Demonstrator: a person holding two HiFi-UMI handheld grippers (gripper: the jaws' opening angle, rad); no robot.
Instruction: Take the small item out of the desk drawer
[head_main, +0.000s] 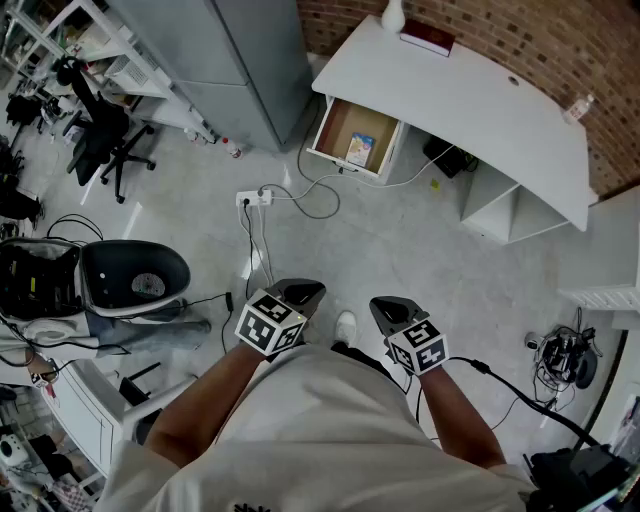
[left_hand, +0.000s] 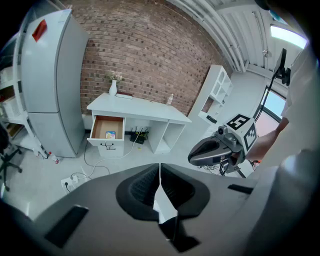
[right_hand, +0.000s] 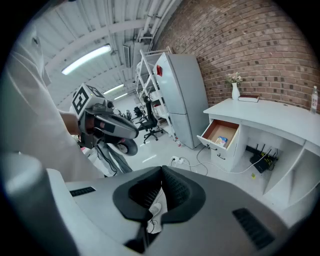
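Small blue-and-yellow item (head_main: 360, 149) flat in open wood-lined drawer (head_main: 336, 124), smooth white curved tabletop (head_main: 480, 95) above, print unreadable, left tool (head_main: 300, 294) and right tool (head_main: 393, 309) closed, empty, well away.

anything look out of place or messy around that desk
The desk drawer hangs pulled open with a small packet lying inside. A power strip and loose cables sprawl across the floor in front of it. Nothing looks spilled or broken.

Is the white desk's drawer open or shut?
Open. The white drawer sticks out from the white desk, showing a small blue-and-yellow packet inside.
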